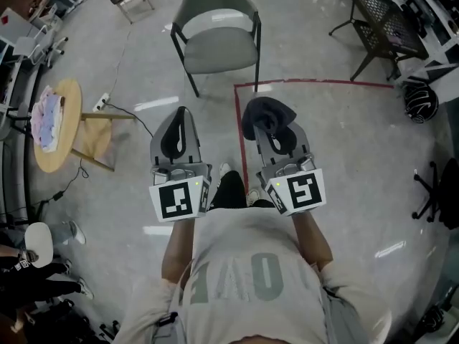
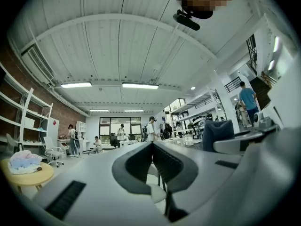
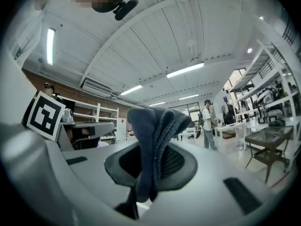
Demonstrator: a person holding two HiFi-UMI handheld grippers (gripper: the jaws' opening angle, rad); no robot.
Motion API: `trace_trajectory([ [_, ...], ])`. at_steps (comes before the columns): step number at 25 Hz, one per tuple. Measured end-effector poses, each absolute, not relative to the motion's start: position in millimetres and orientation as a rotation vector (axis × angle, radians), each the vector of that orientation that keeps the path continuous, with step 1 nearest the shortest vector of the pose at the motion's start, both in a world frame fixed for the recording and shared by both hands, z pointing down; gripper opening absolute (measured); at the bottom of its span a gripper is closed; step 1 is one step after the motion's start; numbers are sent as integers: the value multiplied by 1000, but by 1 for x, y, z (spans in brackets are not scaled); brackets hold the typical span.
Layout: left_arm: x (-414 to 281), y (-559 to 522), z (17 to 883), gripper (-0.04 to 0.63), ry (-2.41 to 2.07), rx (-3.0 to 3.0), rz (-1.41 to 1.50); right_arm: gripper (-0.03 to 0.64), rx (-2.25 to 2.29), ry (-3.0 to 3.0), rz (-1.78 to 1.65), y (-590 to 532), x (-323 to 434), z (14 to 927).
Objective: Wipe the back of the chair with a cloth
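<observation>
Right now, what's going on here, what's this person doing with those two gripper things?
A person stands holding a gripper in each hand. The right gripper is shut on a dark cloth, which sticks up from its jaws. The left gripper is shut with nothing in it. A grey chair stands on the floor ahead, apart from both grippers, so the cloth is not yet on its back.

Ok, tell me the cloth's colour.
The cloth is dark blue-grey, clearest in the right gripper view.
</observation>
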State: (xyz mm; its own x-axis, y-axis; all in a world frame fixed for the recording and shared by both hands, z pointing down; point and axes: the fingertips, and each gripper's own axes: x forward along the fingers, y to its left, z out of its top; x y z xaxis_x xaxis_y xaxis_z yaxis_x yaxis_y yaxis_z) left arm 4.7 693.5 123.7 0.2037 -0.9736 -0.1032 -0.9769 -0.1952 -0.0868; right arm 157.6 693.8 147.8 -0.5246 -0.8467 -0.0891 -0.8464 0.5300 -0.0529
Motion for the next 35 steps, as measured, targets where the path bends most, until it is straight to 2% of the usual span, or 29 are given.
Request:
trace_trajectory([
  [6, -8, 640, 155, 15, 1915, -2283, 66, 60, -1490, 2641, 26, 644, 167, 185],
  [12, -12, 522, 200, 15, 1882, -2333, 143, 60, -1525, 2582, 33, 522, 156, 224],
  [20, -105, 268, 133, 15, 1863, -2294, 198, 60, -1461, 2655, 124, 265, 45, 176],
  [26, -136, 102, 94, 15, 1832, -2346, 176, 60, -1556, 2641, 138, 101, 17, 123],
  [31, -159, 18, 104, 15, 1827, -2378, 103, 60, -1646, 2609, 84, 22, -5, 119],
  [35, -137, -16, 119, 15, 1803, -2448, 104, 60, -1682, 2610, 58, -7, 5, 122],
])
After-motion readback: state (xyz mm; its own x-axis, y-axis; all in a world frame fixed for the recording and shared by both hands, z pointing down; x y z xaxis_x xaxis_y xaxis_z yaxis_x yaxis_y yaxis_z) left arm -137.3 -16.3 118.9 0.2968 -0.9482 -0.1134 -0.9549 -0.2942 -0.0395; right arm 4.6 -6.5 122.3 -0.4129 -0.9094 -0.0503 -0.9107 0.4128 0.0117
